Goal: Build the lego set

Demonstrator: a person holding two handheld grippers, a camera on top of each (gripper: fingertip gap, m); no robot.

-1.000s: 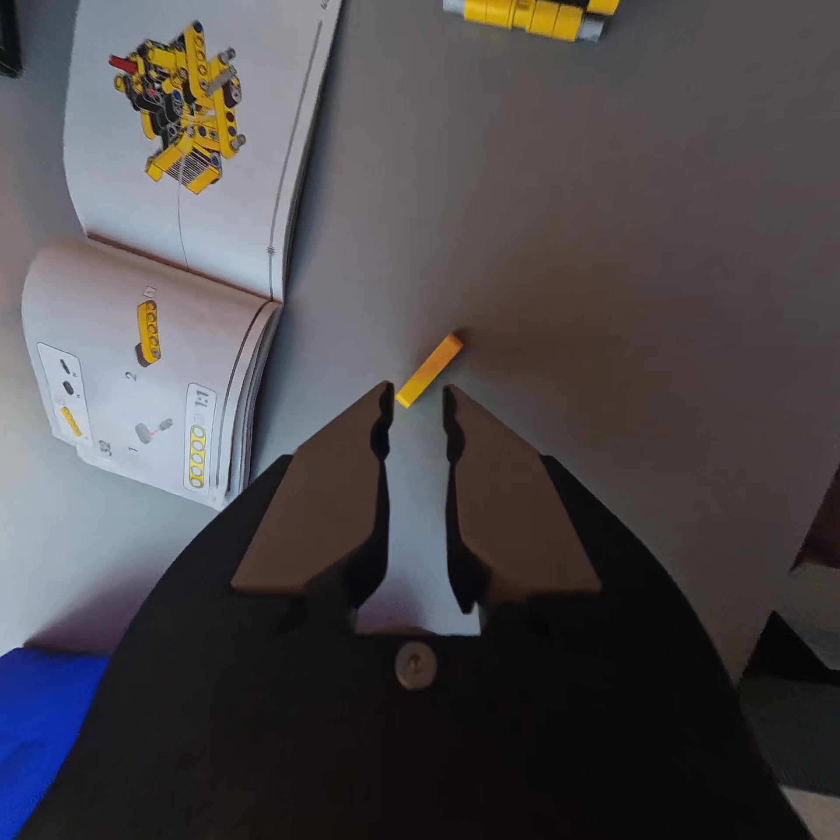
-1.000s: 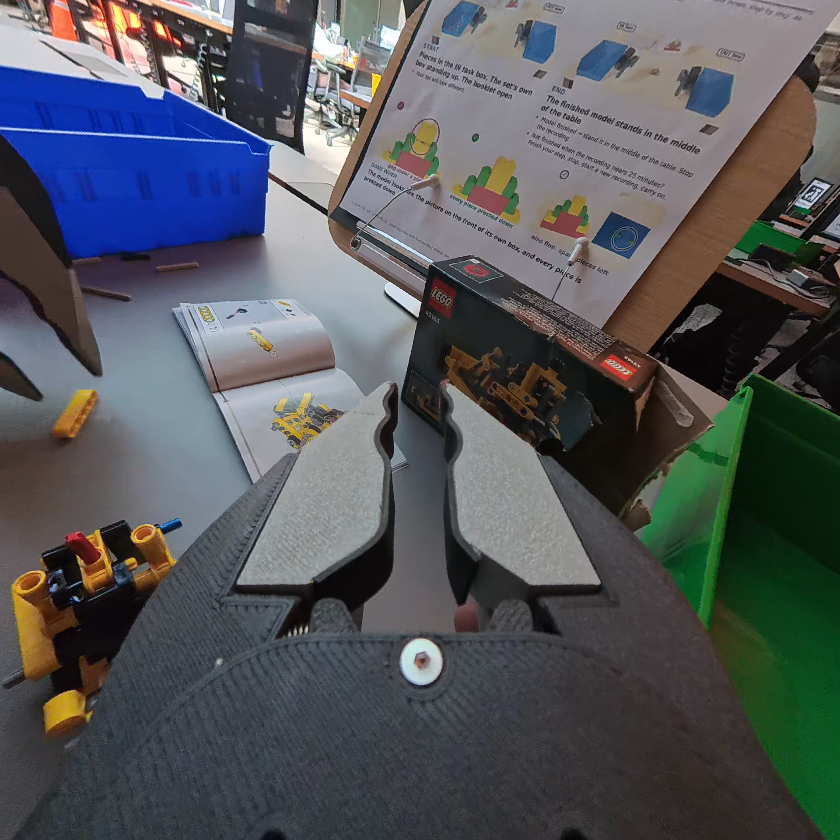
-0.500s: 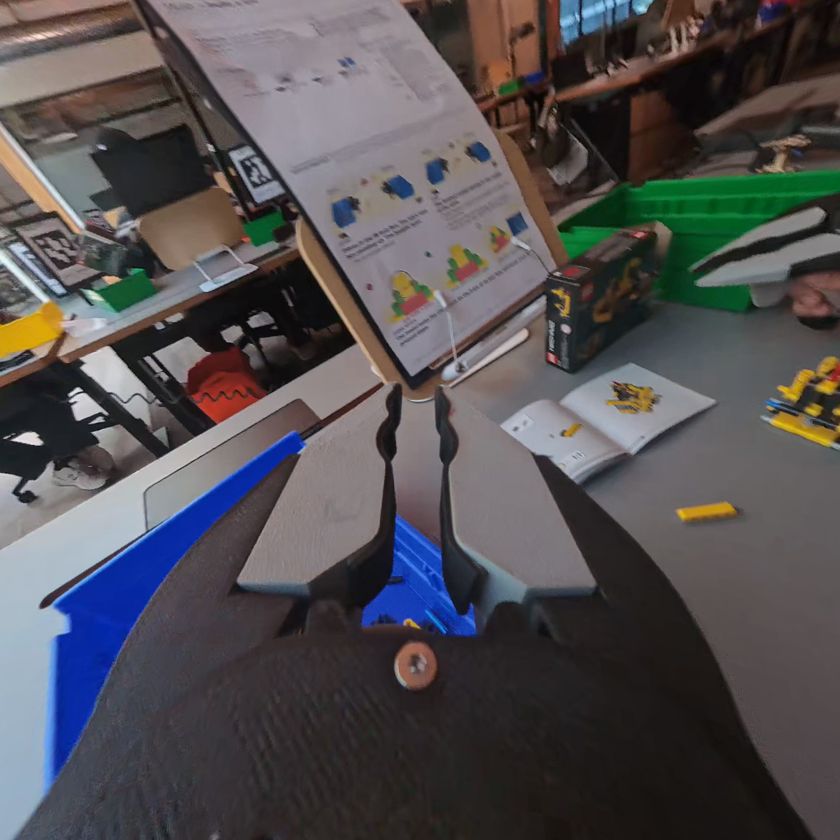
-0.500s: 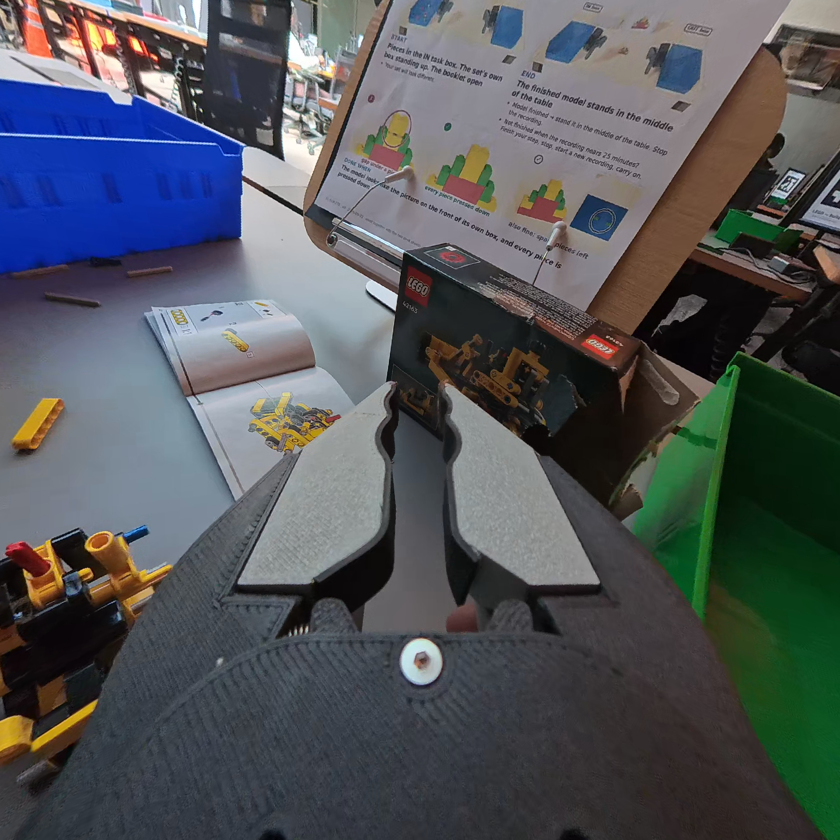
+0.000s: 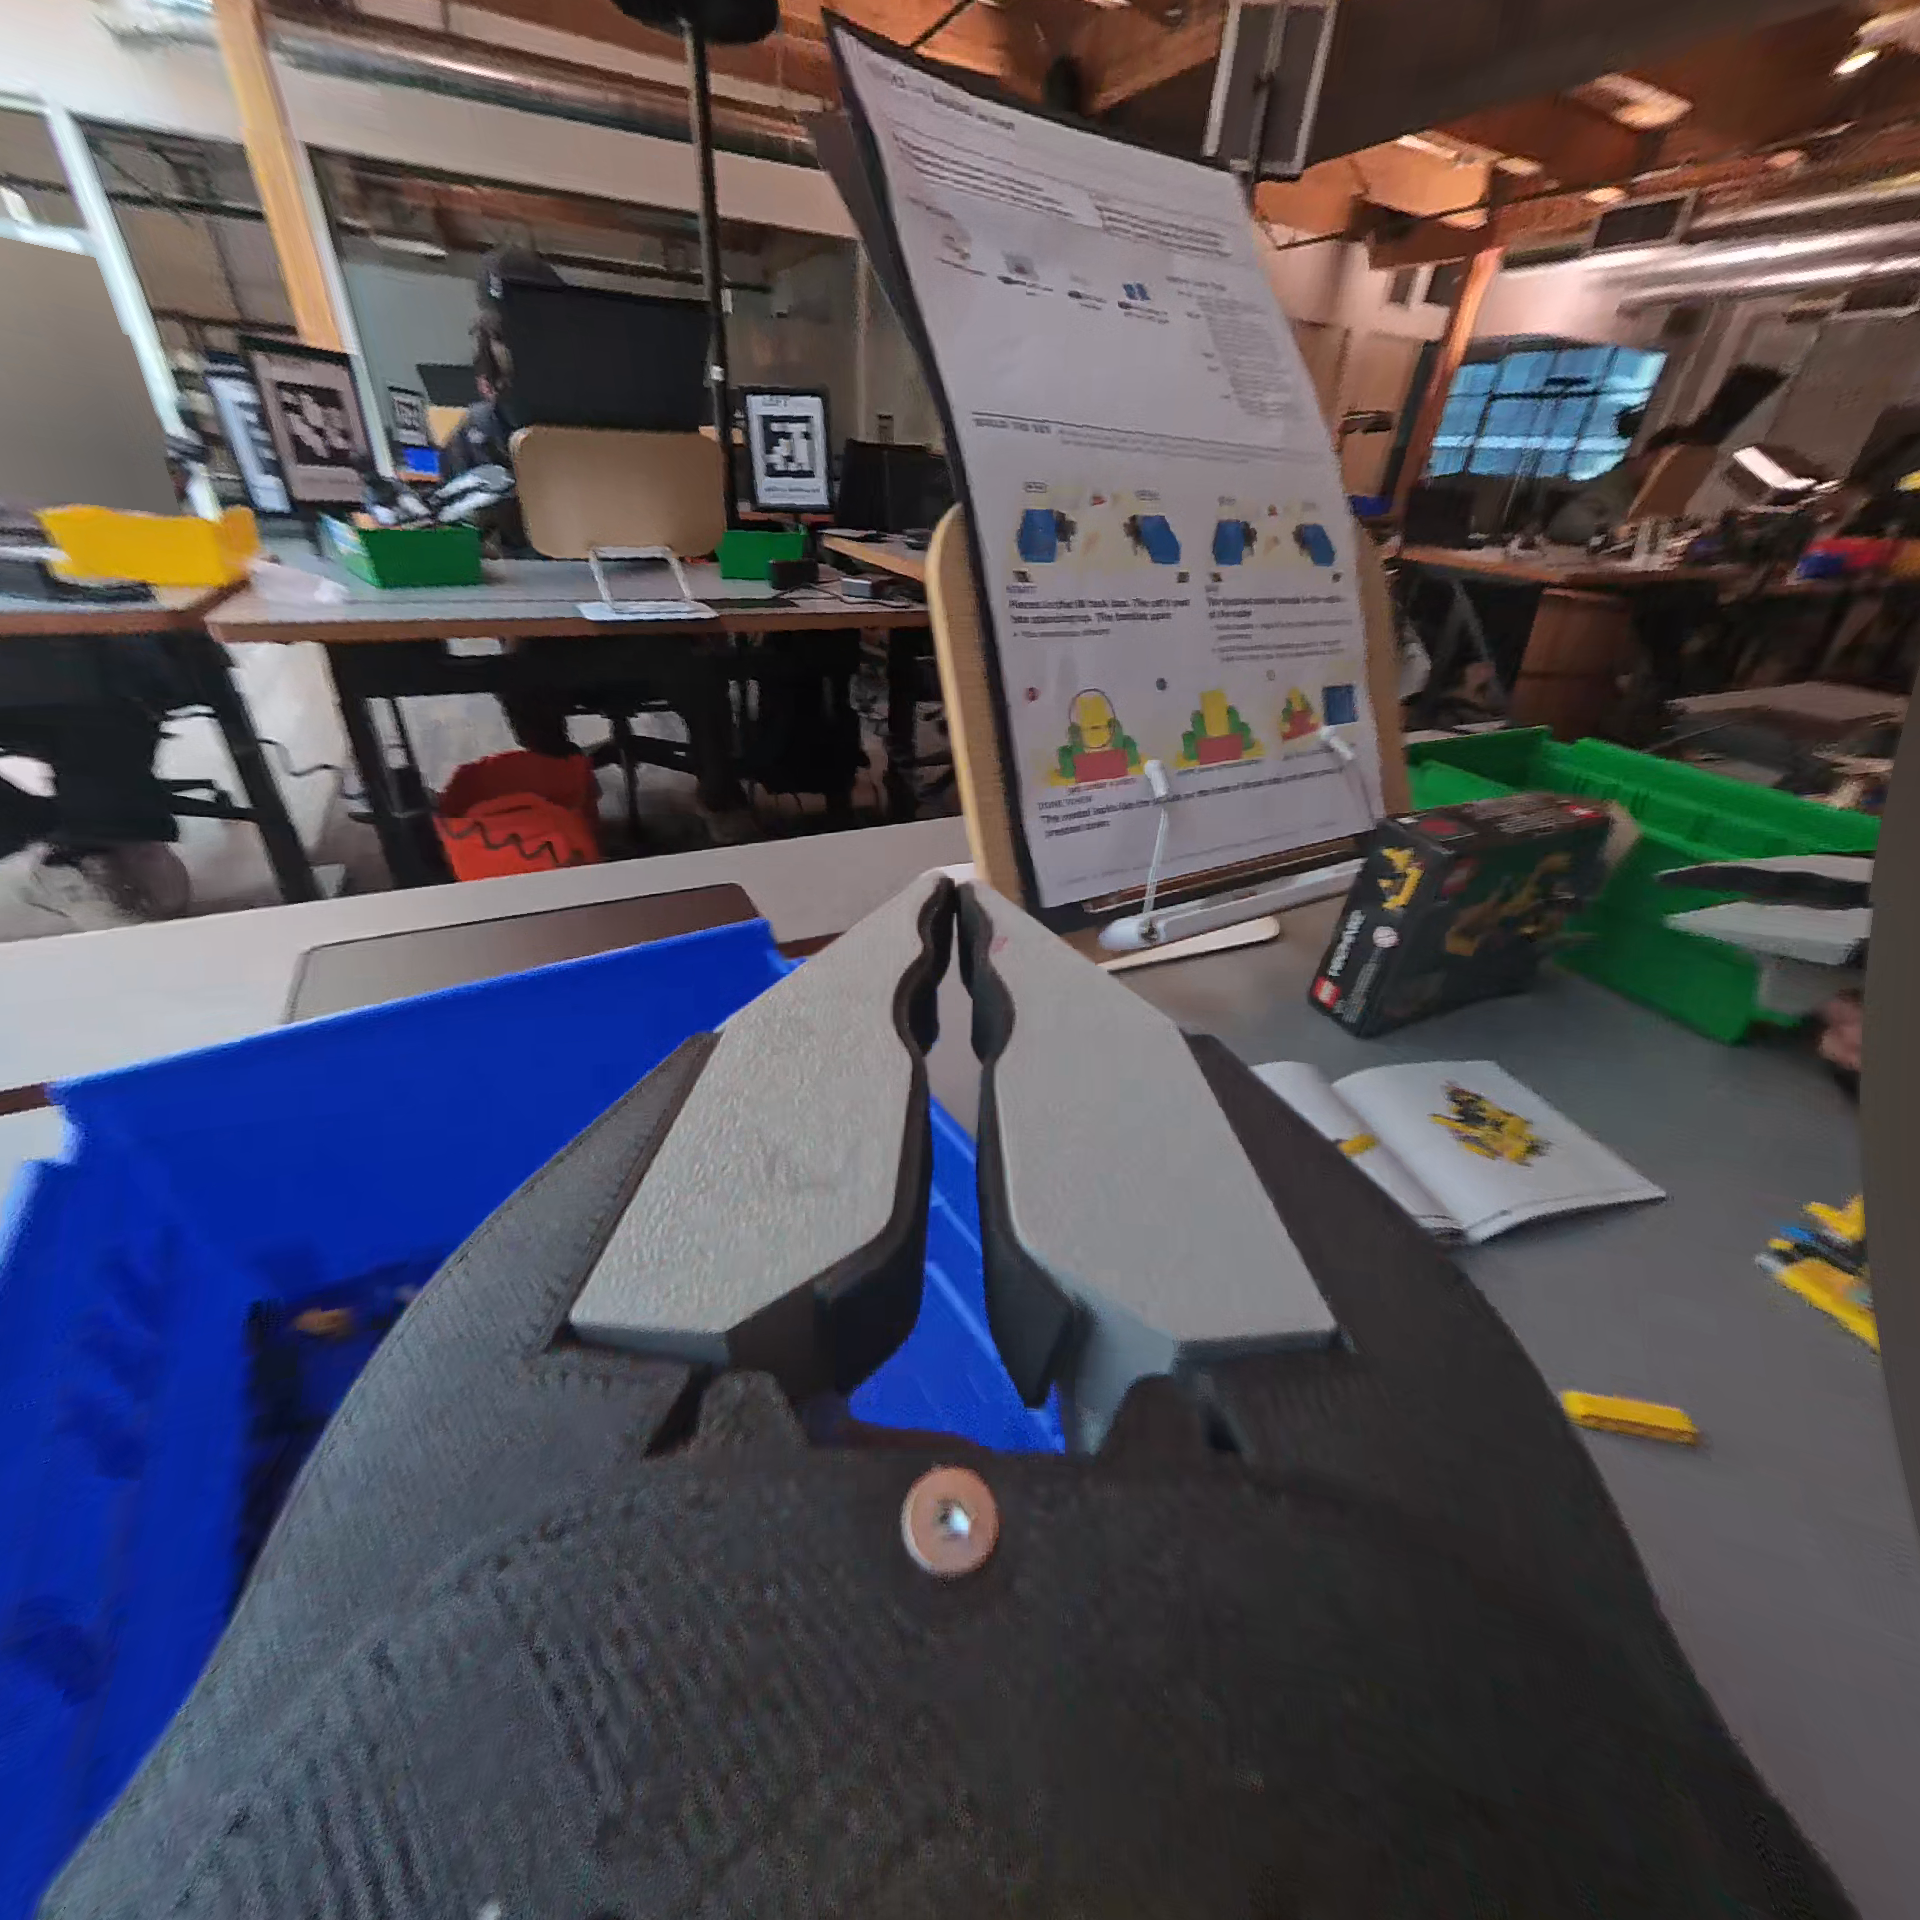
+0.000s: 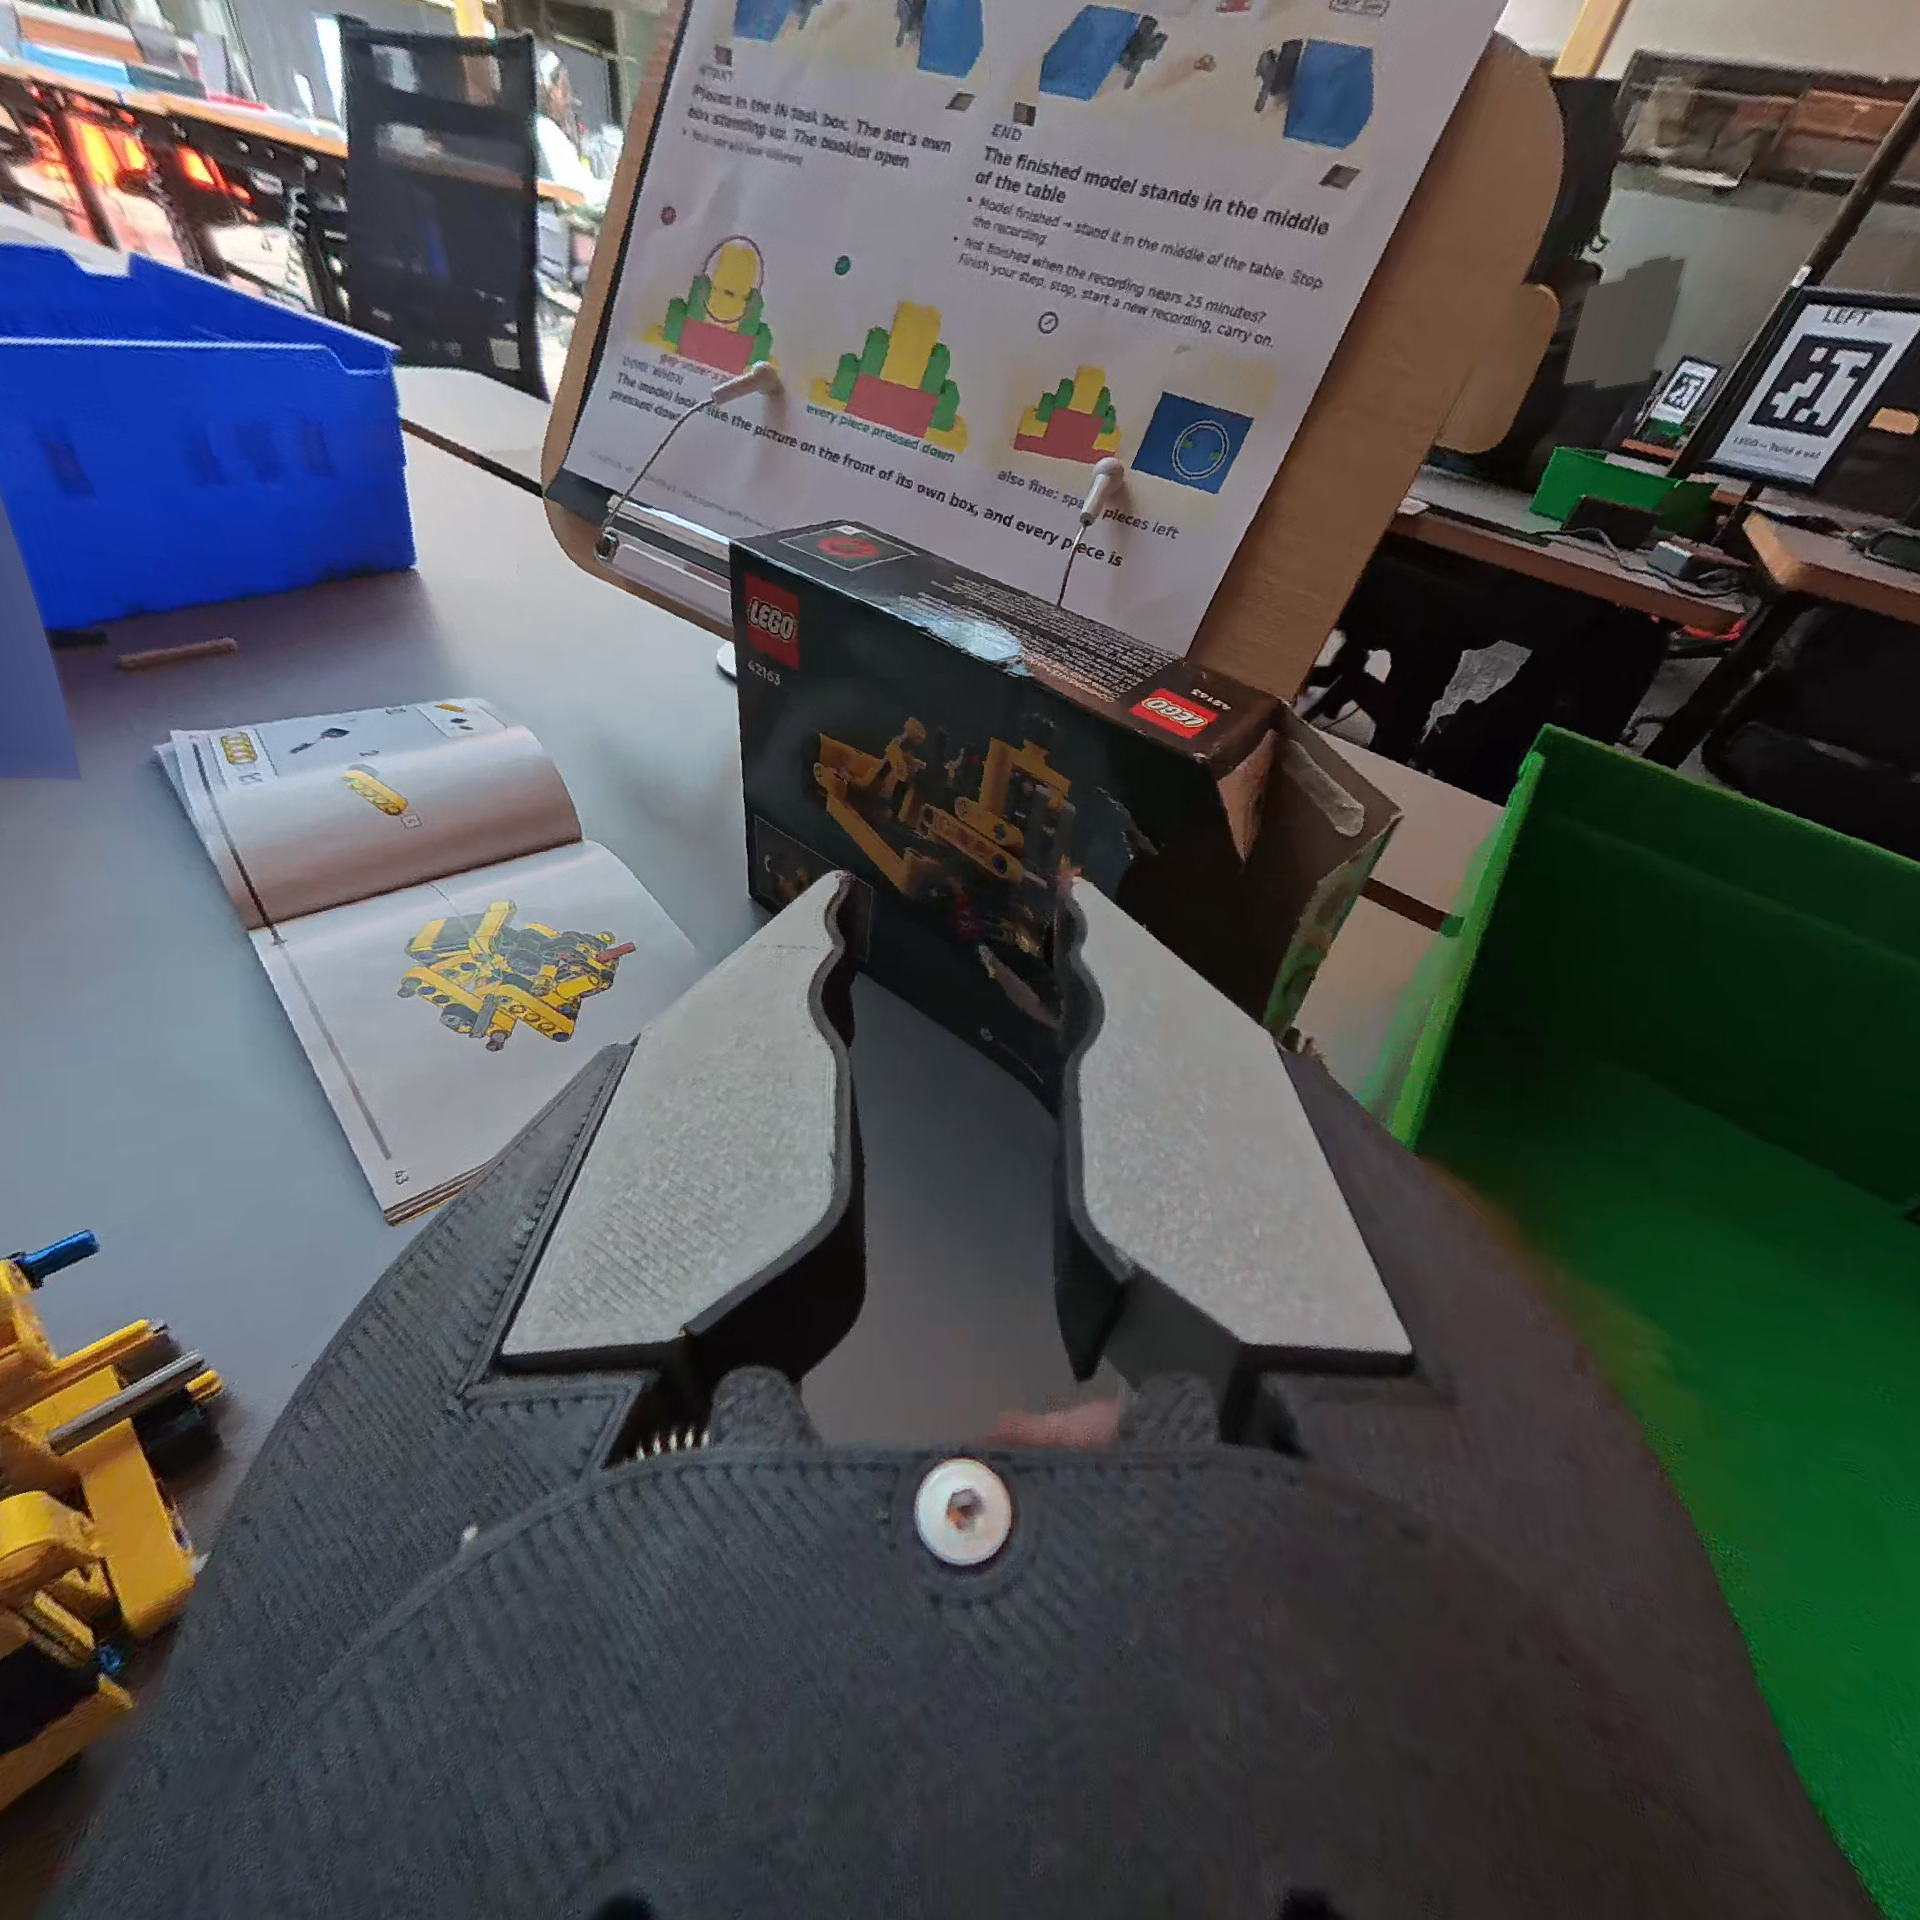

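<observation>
Left wrist view has our left gripper (image 5: 957, 914) pinched nearly closed and empty over the blue bin (image 5: 312, 1122); the yellow beam (image 5: 1629, 1418) lies flat on the table off to its right, long axis roughly crosswise — our right gripper (image 6: 956, 914) sits spread, empty, probably closer.

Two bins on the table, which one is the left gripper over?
The blue bin: the left gripper, empty with tips nearly touching, sits above it. The green bin stands at the table's far right, beyond the set's box.
</observation>
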